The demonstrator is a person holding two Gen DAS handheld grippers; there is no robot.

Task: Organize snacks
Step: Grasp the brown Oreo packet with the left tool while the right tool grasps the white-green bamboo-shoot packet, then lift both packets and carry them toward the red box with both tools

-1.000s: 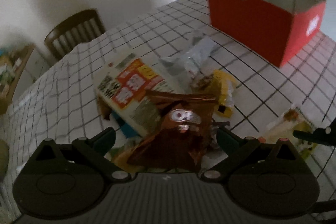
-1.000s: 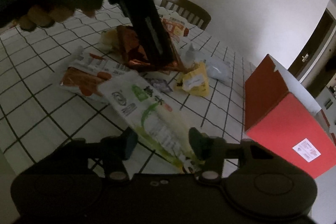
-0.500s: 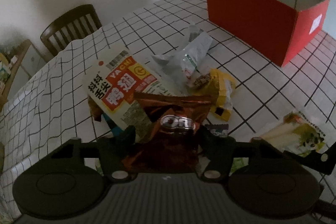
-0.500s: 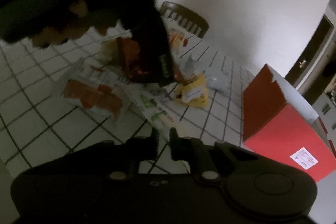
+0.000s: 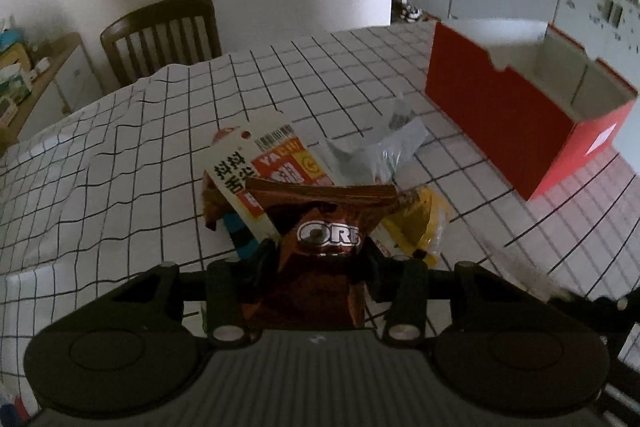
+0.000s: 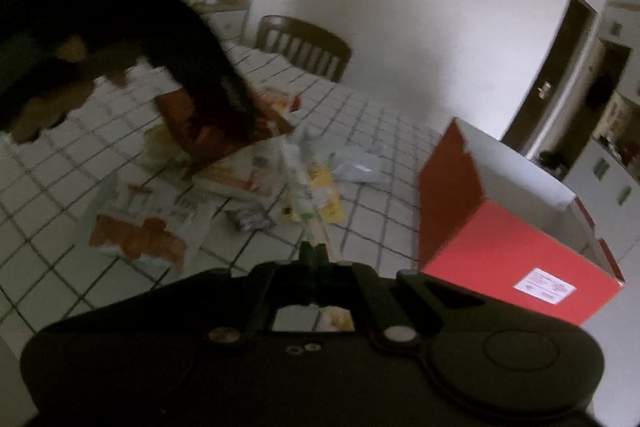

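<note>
Two hand-held claws at the pick-up step of sorting snacks on a counter (image 5: pixel 120 163) covered with a grid-patterned cloth. The left claw (image 5: pixel 320 259) has a brown foil Oreo pouch (image 5: pixel 326 239) between its fingers; the jaws are closing and already press the pouch's sides, so the pouch is gripped and appears raised off the heap. The right claw (image 6: pixel 314 255) is clenched tight on the thin edge of a long white-and-green packet (image 6: pixel 308 203), seen nearly edge-on and blurred, its far end trailing toward the heap. The remaining snacks lie in a loose pile mid-counter: a red-and-white duck-wing packet (image 5: pixel 276 163), a clear crumpled bag (image 5: pixel 384 151), a yellow sachet (image 5: pixel 420 223), and, in the right wrist view, an orange-printed packet (image 6: pixel 136 235) and a small dark wrapper (image 6: pixel 248 219). The open red box (image 5: pixel 500 123), white inside and showing no contents where visible, stands apart from the pile, toward the counter's far right. Judged from this layout, the next move is to carry both held items over the box's rim and release them inside; it calls for clearing the near wall and keeping the limp packet from dragging across the pile.
</note>
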